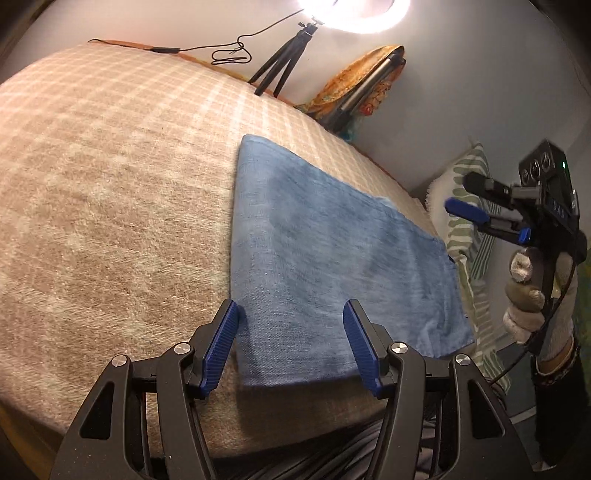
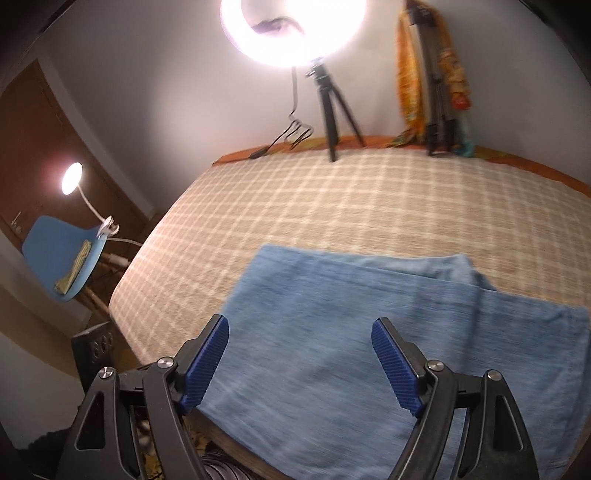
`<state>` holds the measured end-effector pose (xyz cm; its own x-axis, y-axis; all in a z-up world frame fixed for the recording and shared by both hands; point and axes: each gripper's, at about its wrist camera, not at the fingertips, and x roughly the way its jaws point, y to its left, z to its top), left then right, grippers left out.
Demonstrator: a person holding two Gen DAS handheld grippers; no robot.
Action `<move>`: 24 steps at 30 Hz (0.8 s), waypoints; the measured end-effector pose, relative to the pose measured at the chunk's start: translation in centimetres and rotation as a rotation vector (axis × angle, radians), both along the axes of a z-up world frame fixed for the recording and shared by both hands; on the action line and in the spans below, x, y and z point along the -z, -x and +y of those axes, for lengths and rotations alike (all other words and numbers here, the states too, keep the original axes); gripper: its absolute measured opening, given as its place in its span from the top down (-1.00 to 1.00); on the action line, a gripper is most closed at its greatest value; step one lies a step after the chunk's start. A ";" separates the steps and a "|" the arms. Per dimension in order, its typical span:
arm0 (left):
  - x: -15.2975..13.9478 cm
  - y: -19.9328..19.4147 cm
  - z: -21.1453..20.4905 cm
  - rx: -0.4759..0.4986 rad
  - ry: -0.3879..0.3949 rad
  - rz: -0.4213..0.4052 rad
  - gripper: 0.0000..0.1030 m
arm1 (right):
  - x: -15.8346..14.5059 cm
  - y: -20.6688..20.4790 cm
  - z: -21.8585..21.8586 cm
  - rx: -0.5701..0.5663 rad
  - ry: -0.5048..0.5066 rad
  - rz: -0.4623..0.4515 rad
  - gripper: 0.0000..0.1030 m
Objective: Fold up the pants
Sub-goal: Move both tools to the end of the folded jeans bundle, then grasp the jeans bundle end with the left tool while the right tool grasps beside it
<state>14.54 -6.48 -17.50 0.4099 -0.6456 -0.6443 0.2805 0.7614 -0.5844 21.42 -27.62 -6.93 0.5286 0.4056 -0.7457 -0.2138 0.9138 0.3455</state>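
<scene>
Folded pants lying on the bed

Both claws, the left claw [image 1: 291, 343] and right claw [image 2: 301, 363], are hanging released above the pants [image 1: 332, 258], gripping nothing, likely readying another fold.

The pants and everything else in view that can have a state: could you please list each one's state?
pants: folded, lying flat on the bed, held by neither claw
left claw: open, over the pants' near edge
right claw: open, nothing between its pads
ring light: on
clip lamp: on
blanket: spread over the bed
</scene>
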 end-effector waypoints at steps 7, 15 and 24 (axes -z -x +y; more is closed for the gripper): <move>0.9 -0.2 1.0 -0.019 0.082 0.022 -0.08 | 1.9 -2.7 5.2 -0.071 -0.007 0.099 -0.53; 1.2 -0.7 0.8 -0.051 0.158 0.005 0.33 | 4.1 -6.1 10.5 -0.120 0.035 0.201 -0.41; -0.2 -0.1 0.1 -0.034 0.178 -0.092 0.61 | 5.9 -9.1 15.0 -0.152 0.182 0.294 -0.37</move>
